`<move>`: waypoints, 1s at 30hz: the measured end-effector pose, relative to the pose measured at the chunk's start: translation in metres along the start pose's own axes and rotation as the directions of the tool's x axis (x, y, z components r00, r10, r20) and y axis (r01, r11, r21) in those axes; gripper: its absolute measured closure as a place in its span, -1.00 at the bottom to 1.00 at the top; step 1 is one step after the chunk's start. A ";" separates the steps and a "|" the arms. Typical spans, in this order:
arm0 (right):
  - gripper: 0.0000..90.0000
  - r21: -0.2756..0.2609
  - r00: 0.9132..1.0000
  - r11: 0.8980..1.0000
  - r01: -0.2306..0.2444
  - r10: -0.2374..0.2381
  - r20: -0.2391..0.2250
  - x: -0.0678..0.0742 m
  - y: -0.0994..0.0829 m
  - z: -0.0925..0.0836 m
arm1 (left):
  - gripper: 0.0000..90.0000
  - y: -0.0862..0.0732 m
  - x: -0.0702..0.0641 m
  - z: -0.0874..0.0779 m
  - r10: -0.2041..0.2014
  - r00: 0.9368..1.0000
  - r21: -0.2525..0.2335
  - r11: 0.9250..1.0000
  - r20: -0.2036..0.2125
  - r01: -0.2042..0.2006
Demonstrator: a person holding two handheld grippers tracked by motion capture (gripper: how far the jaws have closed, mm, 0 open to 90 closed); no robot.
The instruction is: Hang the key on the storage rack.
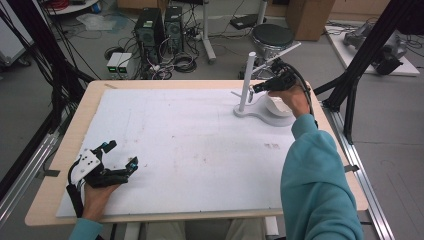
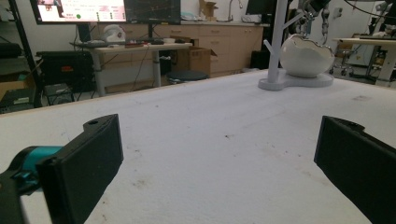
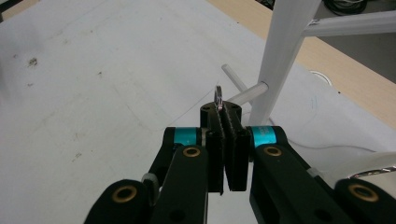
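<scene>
1. A small metal ring (image 3: 218,95) is sitting pinched between the closed jaws of the right gripper (image 3: 226,116), just beside a side peg of the white stand (image 3: 280,60).
2. A white bowl (image 2: 306,57) is resting on the stand's base; something, perhaps a chain, is hanging above it.
3. The left gripper (image 2: 219,163) is lying near the foam-covered table's (image 1: 190,150) front-left corner, jaws wide apart and holding nothing.
</scene>
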State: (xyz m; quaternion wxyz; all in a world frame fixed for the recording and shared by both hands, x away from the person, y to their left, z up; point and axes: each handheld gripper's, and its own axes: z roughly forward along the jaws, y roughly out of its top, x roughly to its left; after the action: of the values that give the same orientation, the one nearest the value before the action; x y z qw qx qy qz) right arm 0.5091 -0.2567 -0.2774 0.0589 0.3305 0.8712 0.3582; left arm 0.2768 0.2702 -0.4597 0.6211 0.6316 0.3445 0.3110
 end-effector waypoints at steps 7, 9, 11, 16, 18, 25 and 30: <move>0.97 -0.002 1.000 1.000 0.004 -0.004 0.006 -0.003 0.000 0.002 | -0.96 0.000 0.000 0.000 0.003 1.000 0.000 1.000 -0.001 -0.003; 0.97 0.001 1.000 1.000 0.002 -0.002 0.004 -0.004 0.000 0.003 | -0.96 0.000 0.000 0.000 0.002 1.000 0.000 1.000 -0.001 -0.002; 0.97 0.005 1.000 1.000 0.004 -0.004 0.006 -0.005 0.000 0.005 | -0.96 0.000 0.000 0.000 0.000 1.000 -0.001 1.000 0.000 0.000; 0.97 0.004 1.000 1.000 0.007 -0.007 0.000 -0.007 0.000 0.008 | -0.96 0.000 0.000 0.000 0.002 1.000 0.000 1.000 0.000 -0.002; 0.97 0.003 1.000 1.000 0.004 -0.004 0.002 -0.007 -0.001 0.009 | -0.96 0.000 0.000 0.000 0.000 1.000 0.000 1.000 0.000 0.000; 0.94 0.003 1.000 1.000 0.007 -0.007 0.007 -0.010 -0.001 0.009 | -0.96 0.000 0.000 0.000 0.001 1.000 0.000 1.000 0.000 -0.001; 0.84 -0.017 1.000 1.000 -0.001 0.002 0.008 -0.011 -0.002 0.008 | -0.96 0.000 0.000 0.000 0.000 1.000 -0.001 1.000 0.000 0.000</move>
State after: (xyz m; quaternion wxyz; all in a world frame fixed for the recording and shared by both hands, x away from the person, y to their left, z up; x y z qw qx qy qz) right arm 0.5196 -0.2595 -0.2861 0.0650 0.3320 0.8676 0.3645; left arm 0.2768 0.2703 -0.4597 0.6214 0.6315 0.3443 0.3109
